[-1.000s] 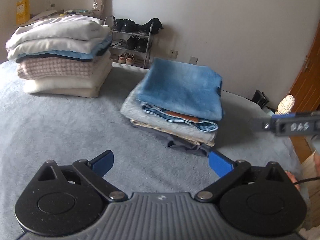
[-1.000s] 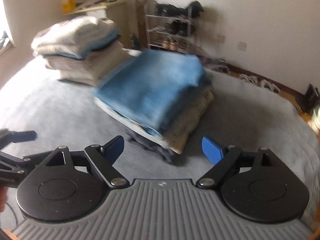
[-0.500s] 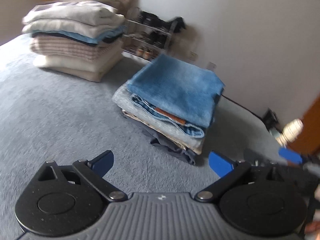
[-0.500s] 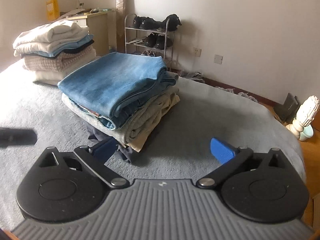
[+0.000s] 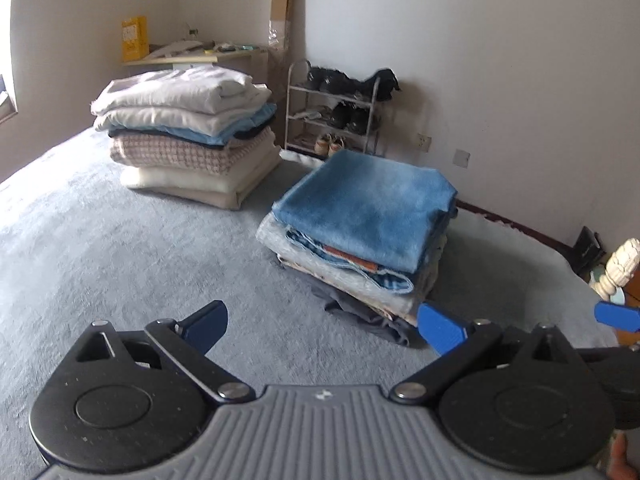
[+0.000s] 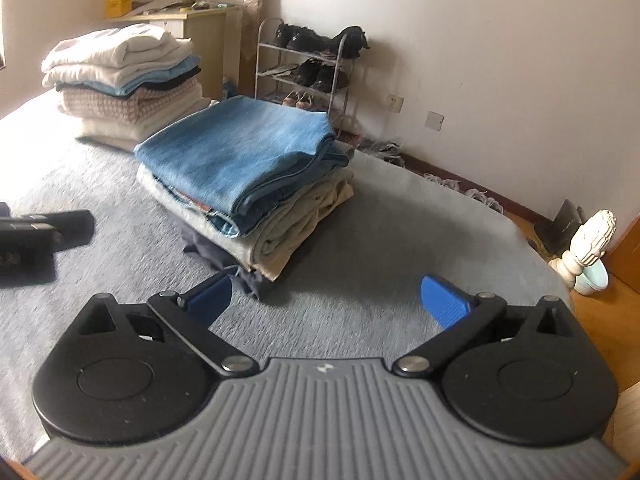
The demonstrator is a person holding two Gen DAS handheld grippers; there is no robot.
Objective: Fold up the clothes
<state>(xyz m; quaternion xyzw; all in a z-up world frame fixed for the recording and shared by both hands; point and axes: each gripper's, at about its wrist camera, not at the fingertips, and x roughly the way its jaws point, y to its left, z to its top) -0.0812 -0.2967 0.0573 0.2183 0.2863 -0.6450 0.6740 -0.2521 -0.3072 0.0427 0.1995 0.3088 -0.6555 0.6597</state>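
A stack of folded trousers (image 5: pixel 360 236) (image 6: pixel 248 176) with blue jeans (image 5: pixel 368 204) (image 6: pixel 240 148) on top lies on the grey bed cover (image 5: pixel 120 260) (image 6: pixel 380 240). Behind it stands a taller pile of folded sweaters (image 5: pixel 188 132) (image 6: pixel 124 80). My left gripper (image 5: pixel 322 322) hovers open over the cover, short of the trouser stack, nothing between its blue pads. My right gripper (image 6: pixel 326 300) is open too, empty, near the stack's front corner. The left gripper's dark body (image 6: pixel 36 236) shows at the left edge of the right wrist view.
A metal shoe rack (image 5: pixel 336 120) (image 6: pixel 308 68) with shoes stands against the white wall. A desk (image 6: pixel 180 20) with a yellow box (image 5: pixel 134 38) is in the corner. A white bedpost knob (image 5: pixel 620 268) (image 6: pixel 588 244) marks the bed's right end beside an orange door.
Both grippers drew back and swung, so the trouser stack sits farther off and more of the room shows. The right gripper's jaws widened a little. Nothing was picked up.
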